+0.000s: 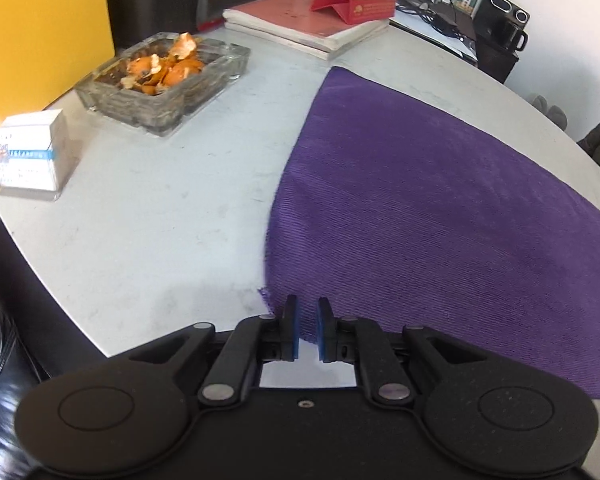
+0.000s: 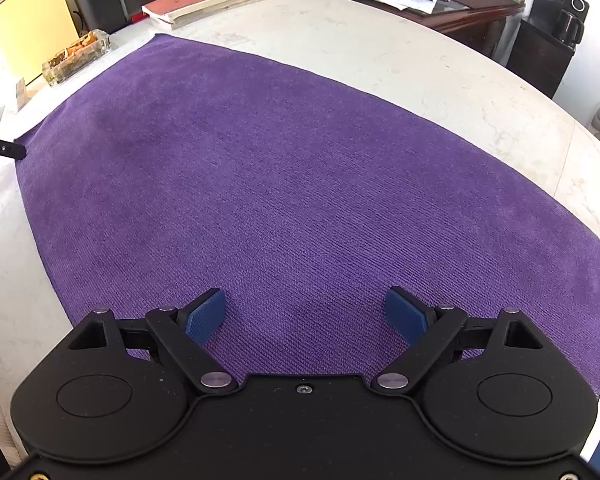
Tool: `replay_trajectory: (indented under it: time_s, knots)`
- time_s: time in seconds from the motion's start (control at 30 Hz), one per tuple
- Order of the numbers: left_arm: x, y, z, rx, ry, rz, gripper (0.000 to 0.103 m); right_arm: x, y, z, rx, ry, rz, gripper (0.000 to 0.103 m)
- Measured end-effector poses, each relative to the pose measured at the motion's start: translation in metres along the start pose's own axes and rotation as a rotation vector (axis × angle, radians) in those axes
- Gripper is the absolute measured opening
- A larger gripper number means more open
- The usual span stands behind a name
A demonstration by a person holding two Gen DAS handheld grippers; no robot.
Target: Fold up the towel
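So far no fold showed: the purple towel lay flat on the pale table. Your left gripper was nearly closed at its near corner, seemingly gripping nothing, while your right gripper hung wide open over the near edge, every fold remaining.

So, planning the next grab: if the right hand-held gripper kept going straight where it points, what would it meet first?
Probably the flat purple towel, directly between its open pads; nothing else intervenes.

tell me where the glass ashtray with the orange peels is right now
In the left wrist view the glass ashtray sits on the white table, upper left, between the small white box and the stacked books, left of and apart from the purple towel.
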State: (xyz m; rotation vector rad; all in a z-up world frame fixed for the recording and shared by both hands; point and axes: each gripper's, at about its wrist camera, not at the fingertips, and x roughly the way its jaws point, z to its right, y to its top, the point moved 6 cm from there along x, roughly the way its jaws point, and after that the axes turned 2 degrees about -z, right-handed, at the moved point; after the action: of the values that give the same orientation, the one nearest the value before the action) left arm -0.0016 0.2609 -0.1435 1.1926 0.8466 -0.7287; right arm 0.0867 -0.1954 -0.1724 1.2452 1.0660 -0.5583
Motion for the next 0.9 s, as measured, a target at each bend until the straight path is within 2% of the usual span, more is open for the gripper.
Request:
replay_trajectory:
  time_s: [0.1,0.2,0.3,0.43,0.6,0.7,0.83,0.9]
  knots:
    - [-0.004,0.005,-0.002,0.005,0.034,0.0,0.008,-0.001,0.0,0.002,0.007,0.007,0.007,0.087]
    - [-0.018,0.015,0.002,0.017,0.036,0.043,0.008,-0.008,0.001,0.006,0.047,0.014,0.03,0.085]
    - [-0.029,0.028,0.009,0.036,0.055,0.077,0.009,-0.027,-0.002,0.011,0.064,-0.016,0.076,0.086]
    - [-0.03,0.046,0.036,0.094,0.016,0.087,0.01,-0.06,-0.014,0.036,0.153,-0.07,0.159,0.086]
    - [0.003,0.068,0.083,0.211,0.001,0.063,0.01,-0.075,-0.022,0.1,0.301,-0.165,0.207,0.086]
    - [0.027,0.079,0.109,0.258,-0.011,0.044,0.01,-0.071,-0.013,0.139,0.338,-0.225,0.215,0.086]
    - [0.053,0.088,0.13,0.303,-0.02,0.014,0.01,-0.055,0.007,0.172,0.353,-0.215,0.23,0.086]
    - [0.067,0.091,0.139,0.343,0.001,-0.007,0.01,-0.039,0.016,0.186,0.363,-0.211,0.22,0.086]
